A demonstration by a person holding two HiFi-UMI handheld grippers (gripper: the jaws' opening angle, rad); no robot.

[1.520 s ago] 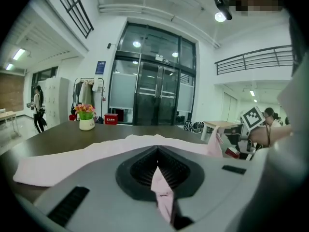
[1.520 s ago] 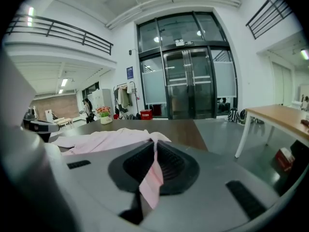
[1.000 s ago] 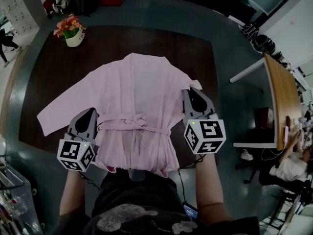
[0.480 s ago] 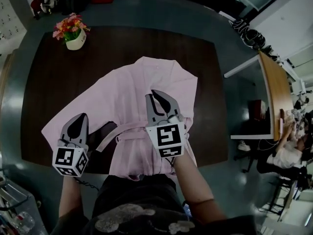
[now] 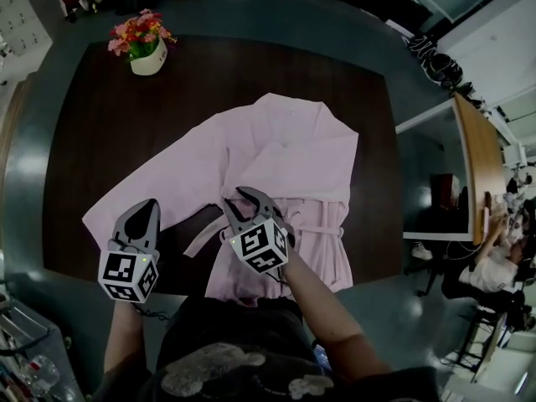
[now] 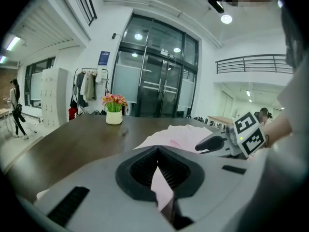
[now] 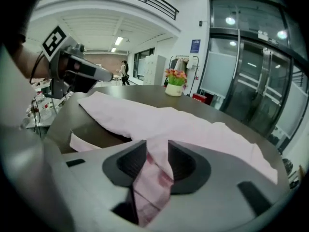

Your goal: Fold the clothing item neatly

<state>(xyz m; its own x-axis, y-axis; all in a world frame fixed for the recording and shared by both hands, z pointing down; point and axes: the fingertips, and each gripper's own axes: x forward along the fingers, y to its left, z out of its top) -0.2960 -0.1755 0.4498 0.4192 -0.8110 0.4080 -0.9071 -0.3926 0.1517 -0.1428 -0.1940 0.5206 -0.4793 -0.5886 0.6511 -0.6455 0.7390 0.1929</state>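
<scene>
A pale pink cloth robe (image 5: 289,153) lies on the dark brown wooden worktop (image 5: 92,132), collar at the far side and hem at the near edge. Its right half is folded over toward the middle, while the left sleeve stretches out flat toward the near left. The person's left claw (image 5: 147,208) is clamped tight on a slip of the pink cloth at that sleeve's end, close to the worktop's near left edge. The right claw (image 5: 241,194) hangs over the robe's waist near the middle with its jaws partly apart; they have just been opening, and a bunched fold of the robe sits loosely between them. A white pot of pink and red flowers (image 5: 148,53) stands toward the far left corner, well apart from the garment
</scene>
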